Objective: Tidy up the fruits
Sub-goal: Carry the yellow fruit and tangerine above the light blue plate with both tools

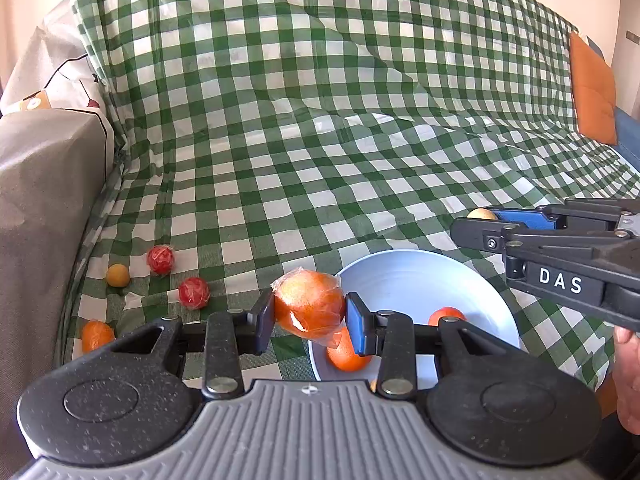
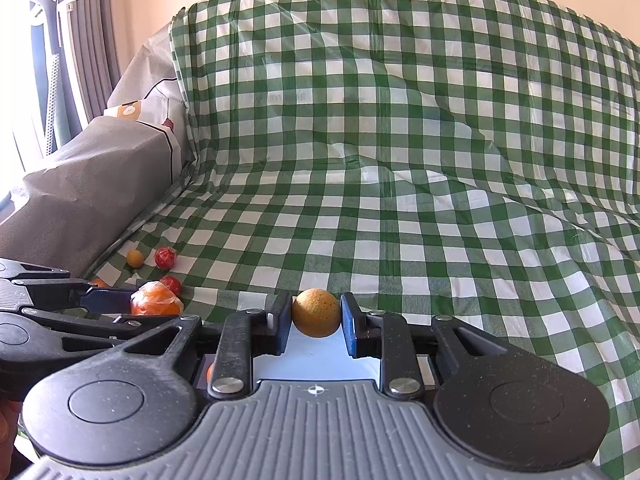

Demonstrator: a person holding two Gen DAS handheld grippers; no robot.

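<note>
My left gripper (image 1: 309,314) is shut on a plastic-wrapped orange (image 1: 309,306), held over the left rim of a pale blue bowl (image 1: 412,276). Two orange fruits (image 1: 346,354) lie in the bowl. My right gripper (image 2: 316,316) is shut on a small speckled yellow-brown fruit (image 2: 316,312), held above the bowl's pale inside (image 2: 320,354). In the left wrist view the right gripper (image 1: 476,220) reaches in from the right with that fruit (image 1: 482,214). The left gripper and its orange (image 2: 156,300) show at the right wrist view's left.
On the green checked cloth (image 1: 320,120) at the left lie two red wrapped fruits (image 1: 161,259), a small yellow one (image 1: 118,275) and an orange one (image 1: 97,334). A grey covered armrest (image 1: 44,200) stands at the left. An orange cushion (image 1: 592,92) is at the far right.
</note>
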